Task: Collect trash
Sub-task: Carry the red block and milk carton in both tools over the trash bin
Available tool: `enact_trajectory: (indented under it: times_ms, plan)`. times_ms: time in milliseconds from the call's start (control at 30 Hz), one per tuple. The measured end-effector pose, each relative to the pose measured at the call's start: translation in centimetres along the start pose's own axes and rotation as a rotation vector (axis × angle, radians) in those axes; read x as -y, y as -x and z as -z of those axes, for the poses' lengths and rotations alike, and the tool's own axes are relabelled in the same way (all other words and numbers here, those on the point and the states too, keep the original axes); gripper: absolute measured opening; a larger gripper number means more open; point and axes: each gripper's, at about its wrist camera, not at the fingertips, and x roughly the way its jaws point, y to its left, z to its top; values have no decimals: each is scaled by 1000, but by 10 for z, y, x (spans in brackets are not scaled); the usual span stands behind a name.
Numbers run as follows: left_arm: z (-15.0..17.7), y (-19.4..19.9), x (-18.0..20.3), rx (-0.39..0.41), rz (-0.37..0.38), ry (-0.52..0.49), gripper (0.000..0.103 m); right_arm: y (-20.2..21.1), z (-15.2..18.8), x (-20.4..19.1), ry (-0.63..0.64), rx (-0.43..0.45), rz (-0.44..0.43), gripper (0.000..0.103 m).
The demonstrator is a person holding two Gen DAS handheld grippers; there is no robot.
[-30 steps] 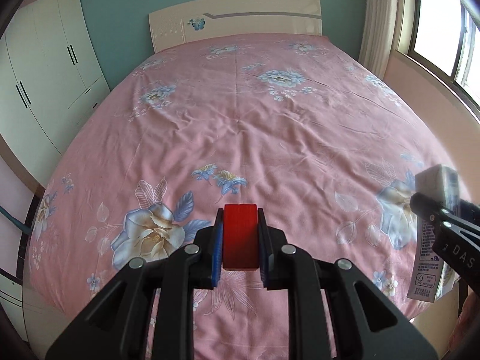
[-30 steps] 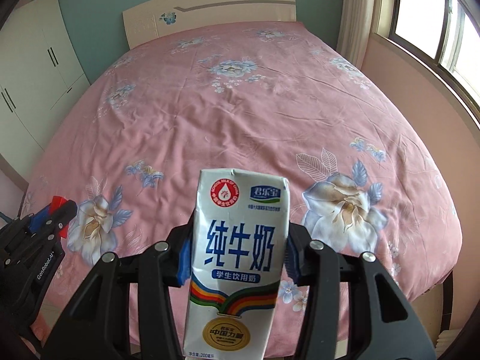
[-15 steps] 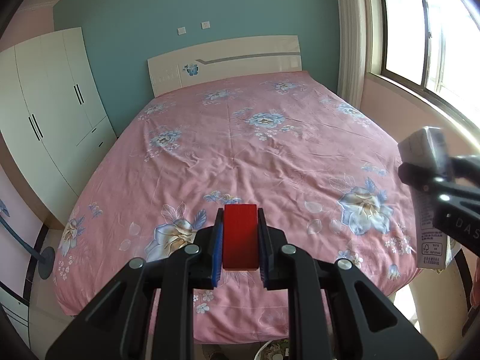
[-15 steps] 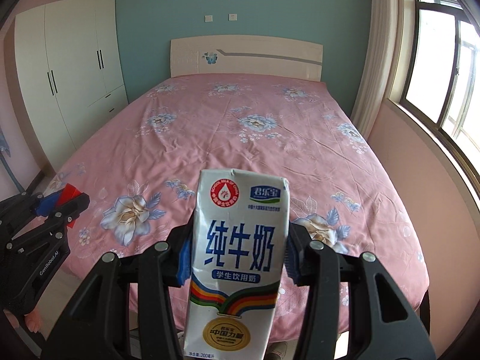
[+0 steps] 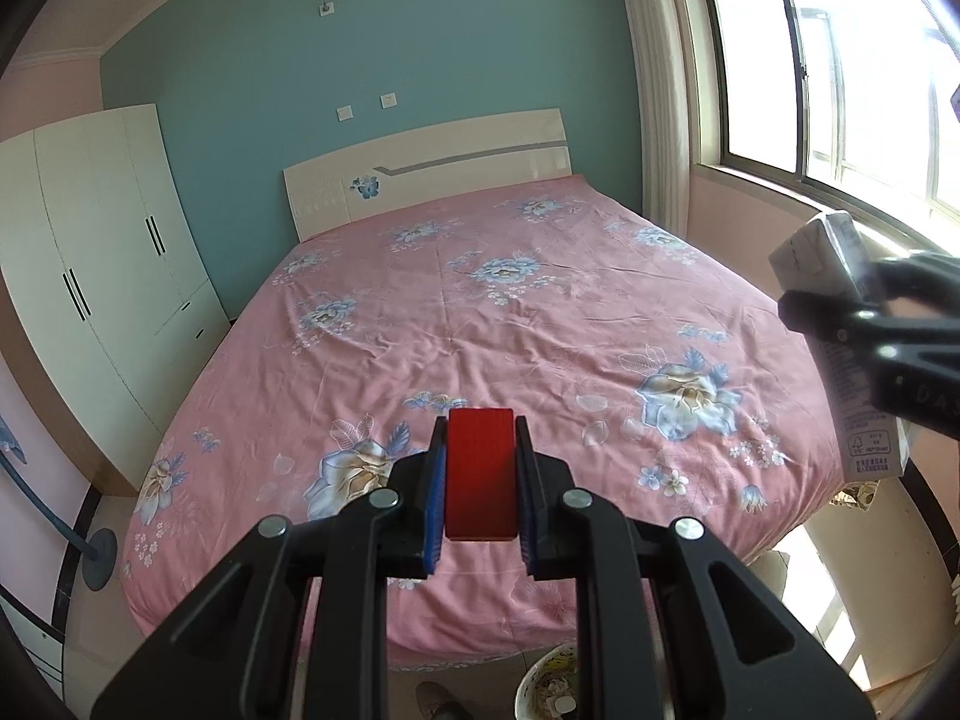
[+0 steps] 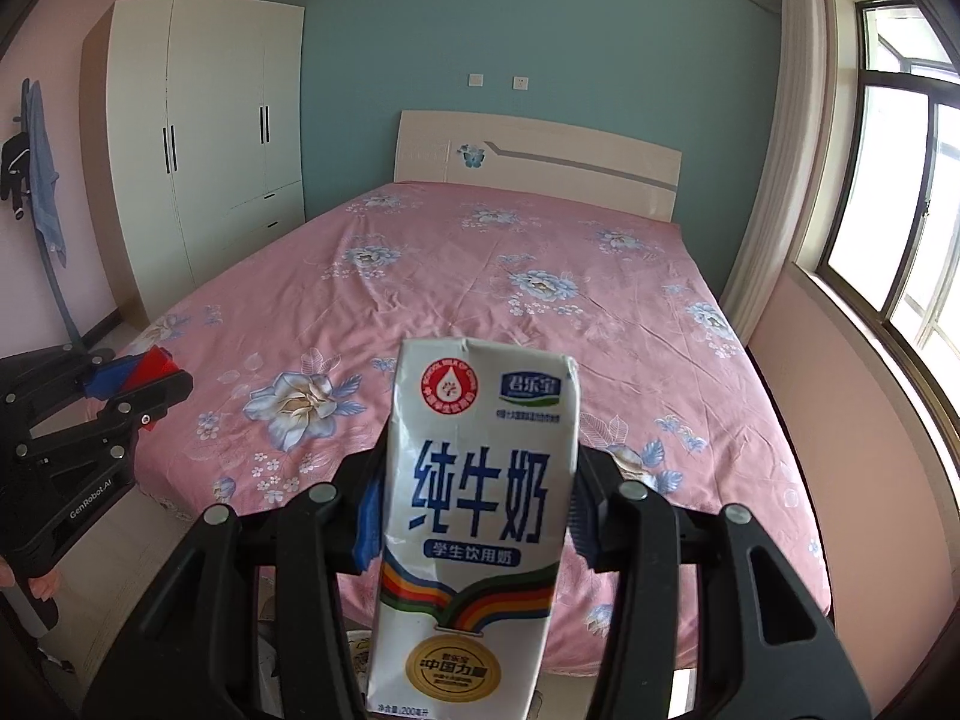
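Note:
My left gripper [image 5: 480,474] is shut on a small red box [image 5: 481,471], held in the air before the foot of the bed. My right gripper [image 6: 474,492] is shut on a white milk carton [image 6: 474,516] with blue Chinese lettering, held upright. The carton also shows at the right edge of the left wrist view [image 5: 840,324], and the left gripper with the red box shows at the left of the right wrist view [image 6: 135,369]. A round bin with trash in it [image 5: 552,684] stands on the floor below the left gripper.
A pink flowered bed [image 5: 498,324] fills the middle, with a cream headboard [image 5: 432,168]. A white wardrobe [image 5: 96,276] stands on the left, a window [image 5: 840,72] on the right. A stand with hanging clothes [image 6: 36,180] is at far left.
Both grippers have drawn back and up from the bed with their loads; the whole bed, walls and floor now show. The bin has come into view below.

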Motion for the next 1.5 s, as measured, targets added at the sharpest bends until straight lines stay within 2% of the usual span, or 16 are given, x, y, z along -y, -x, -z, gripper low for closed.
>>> enact_trajectory:
  times_ms: [200,433,1000,1500]
  plan:
    - [28,1,10,-17,5,-40,22,3,27,-7,36,-19,-14,49]
    - [62,-20,16,-76,36,-64,22,-17,57,-18,83,-63,-58,49]
    - [159,-109,21,-300,125,-22,22,-108,162,-37,88,-282,-149,49]
    - [251,-172,37,-501,178,-7,22,-183,256,-66,83,-489,-240,49]
